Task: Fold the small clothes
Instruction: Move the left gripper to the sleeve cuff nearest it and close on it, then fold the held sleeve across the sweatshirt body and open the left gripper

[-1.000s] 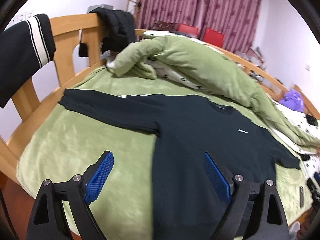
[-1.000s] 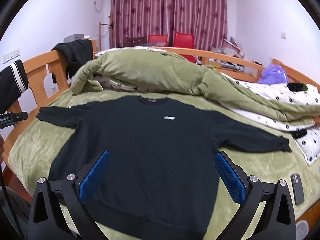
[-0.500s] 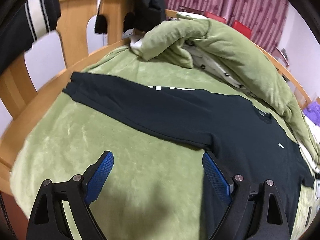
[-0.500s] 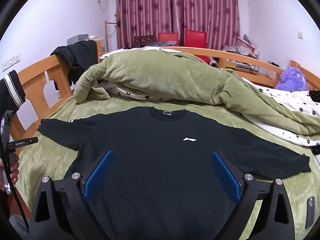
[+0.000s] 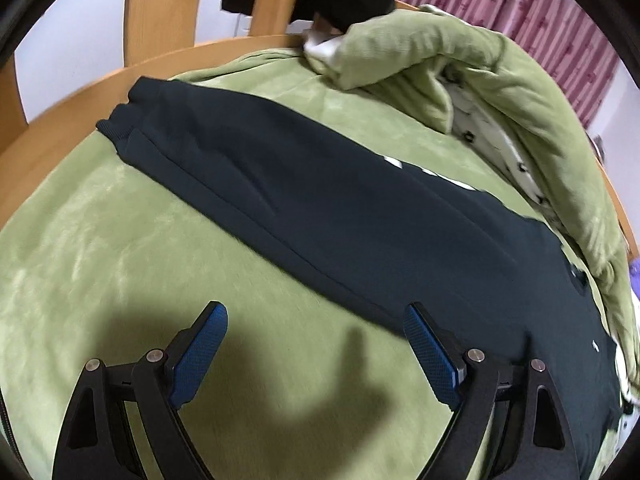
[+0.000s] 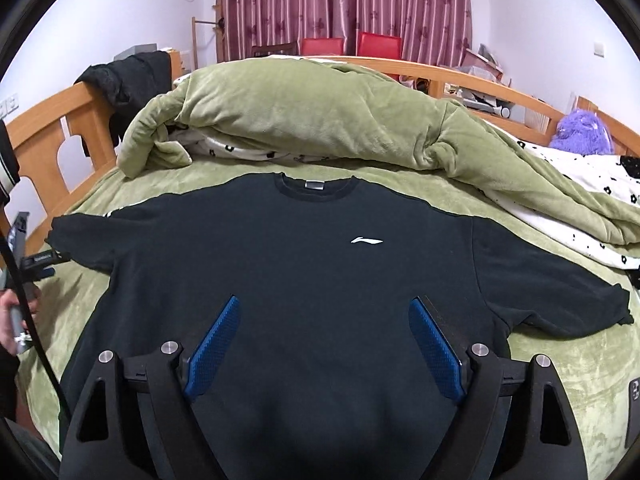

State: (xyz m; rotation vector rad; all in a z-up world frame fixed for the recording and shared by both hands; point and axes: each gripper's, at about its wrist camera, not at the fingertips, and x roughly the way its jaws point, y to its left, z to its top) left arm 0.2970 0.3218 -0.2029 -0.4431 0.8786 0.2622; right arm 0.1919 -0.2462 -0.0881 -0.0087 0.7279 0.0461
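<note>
Since the earlier frames, both grippers have descended toward the black sweatshirt (image 6: 304, 280), spread flat on the green blanket (image 5: 100, 248). Left gripper (image 5: 316, 344): fingers wide apart, nothing between them, sleeve (image 5: 248, 164) just ahead. Right gripper (image 6: 324, 340): jaws closing, empty, above the sweatshirt body; logo (image 6: 366, 241) ahead.

It was a home bedroom: a wooden-framed bed (image 6: 48, 120) with a green sheet (image 5: 100, 240) and rumpled quilt (image 6: 320, 112), maroon curtains (image 6: 340, 0) behind red chairs (image 6: 378, 44), and a purple plush toy (image 6: 580, 134).
</note>
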